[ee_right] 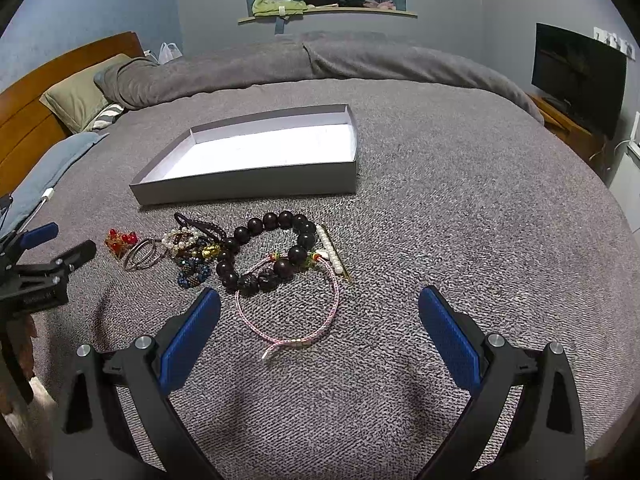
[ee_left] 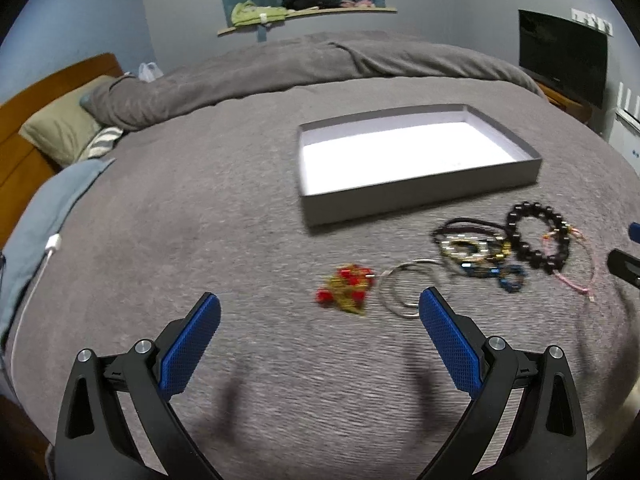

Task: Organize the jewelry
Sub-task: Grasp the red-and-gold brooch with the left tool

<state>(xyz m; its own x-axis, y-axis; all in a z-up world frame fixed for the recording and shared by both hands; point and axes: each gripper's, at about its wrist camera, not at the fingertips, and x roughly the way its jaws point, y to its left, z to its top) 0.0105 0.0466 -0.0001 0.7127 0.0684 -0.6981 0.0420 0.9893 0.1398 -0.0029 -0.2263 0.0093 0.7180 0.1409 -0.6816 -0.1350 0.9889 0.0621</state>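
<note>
A shallow grey box (ee_left: 416, 192) (ee_right: 248, 184) with a white floor lies open on the grey bedspread. In front of it sits a cluster of jewelry: a red and gold piece (ee_left: 346, 288) (ee_right: 120, 242), silver rings (ee_left: 404, 292) (ee_right: 142, 258), a dark bead bracelet (ee_left: 536, 240) (ee_right: 268, 256), a pink cord bracelet (ee_right: 296, 312), a blue bead piece (ee_right: 194, 272) and a pearl strand (ee_right: 330, 250). My left gripper (ee_left: 320, 312) is open, just short of the red piece. My right gripper (ee_right: 320, 308) is open above the pink cord, nothing held.
The bed (ee_right: 460, 220) carries a rolled grey duvet (ee_right: 280, 64) at the back and pillows (ee_right: 80, 92) by a wooden headboard at left. A TV (ee_right: 576, 76) stands at right. A white cable (ee_left: 48, 252) lies at the bed's left edge.
</note>
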